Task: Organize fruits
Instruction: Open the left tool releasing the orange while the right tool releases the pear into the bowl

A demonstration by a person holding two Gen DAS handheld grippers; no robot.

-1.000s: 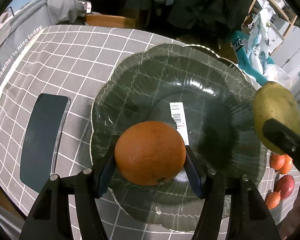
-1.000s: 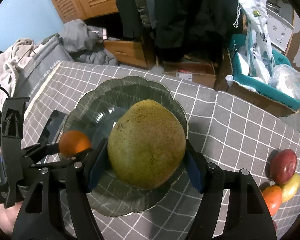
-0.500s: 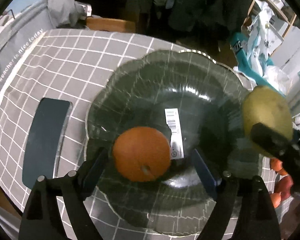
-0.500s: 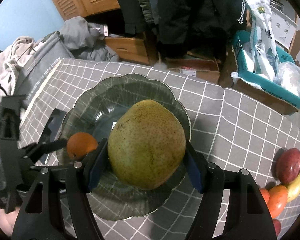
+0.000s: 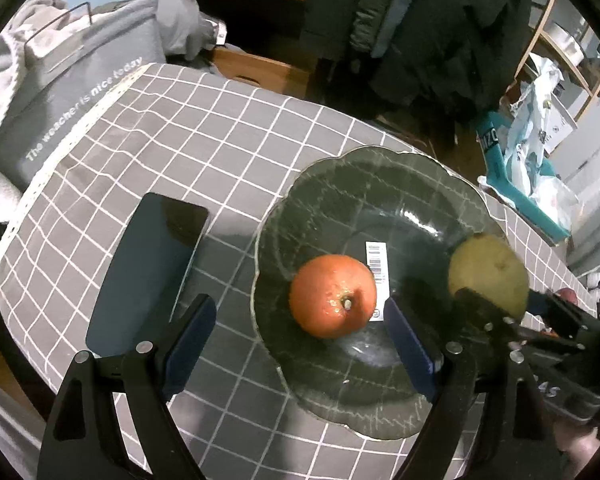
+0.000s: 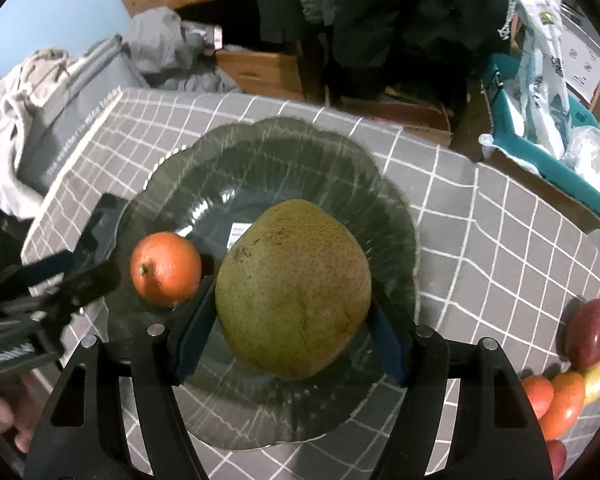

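Note:
An orange (image 5: 333, 296) lies in the dark glass scalloped plate (image 5: 364, 184), next to a barcode sticker (image 5: 376, 260). My left gripper (image 5: 300, 344) is open and empty, its jaws wide apart at the plate's near left rim. My right gripper (image 6: 288, 320) is shut on a large green-brown pear (image 6: 294, 288) and holds it over the plate (image 6: 260, 148); the orange (image 6: 165, 269) sits to its left. The pear also shows in the left wrist view (image 5: 488, 272).
A dark phone (image 5: 148, 272) lies flat left of the plate on the grey checked tablecloth (image 5: 180, 148). Several loose fruits (image 6: 572, 368) lie at the table's right. A grey bag (image 5: 72, 92) stands beyond the left edge, a teal box (image 6: 540, 152) beyond the far right.
My left gripper opened, let go of the orange into the plate and pulled back to the left. The right gripper moved in over the plate with the pear.

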